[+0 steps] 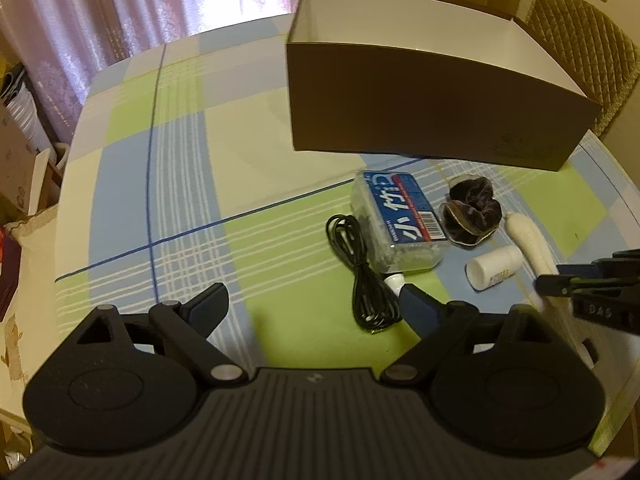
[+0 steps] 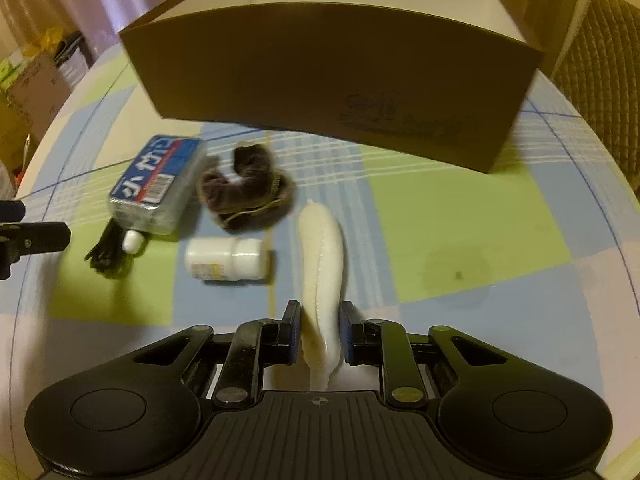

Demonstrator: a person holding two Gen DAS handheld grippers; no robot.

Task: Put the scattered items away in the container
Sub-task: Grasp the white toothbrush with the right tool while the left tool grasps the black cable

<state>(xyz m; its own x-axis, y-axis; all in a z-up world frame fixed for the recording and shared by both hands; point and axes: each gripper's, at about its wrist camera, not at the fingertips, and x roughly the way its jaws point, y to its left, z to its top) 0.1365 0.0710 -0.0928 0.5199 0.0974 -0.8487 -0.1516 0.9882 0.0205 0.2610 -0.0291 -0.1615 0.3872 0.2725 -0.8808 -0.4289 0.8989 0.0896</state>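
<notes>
Slippage threatens: right gripper (image 2: 319, 334) pinches only the white sleeve's (image 2: 322, 248) tail, left gripper (image 1: 316, 304) gapes empty; limp sleeve could snag the box (image 2: 320, 92) rim

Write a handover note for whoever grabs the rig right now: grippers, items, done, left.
Left gripper: open, holding nothing, above the table near the black cable.
Right gripper: jaws on either side of the white curved piece, which lies on the table; closed or nearly closed on it, no lift visible.
Items: all in front of the brown box on the checked tablecloth: blue-labelled clear case, dark scrunchie, white bottle on its side, cable, white piece.
Done: nothing visibly in the box; its floor is hidden.
Left: lift the white piece into the box, then the other four.
</notes>
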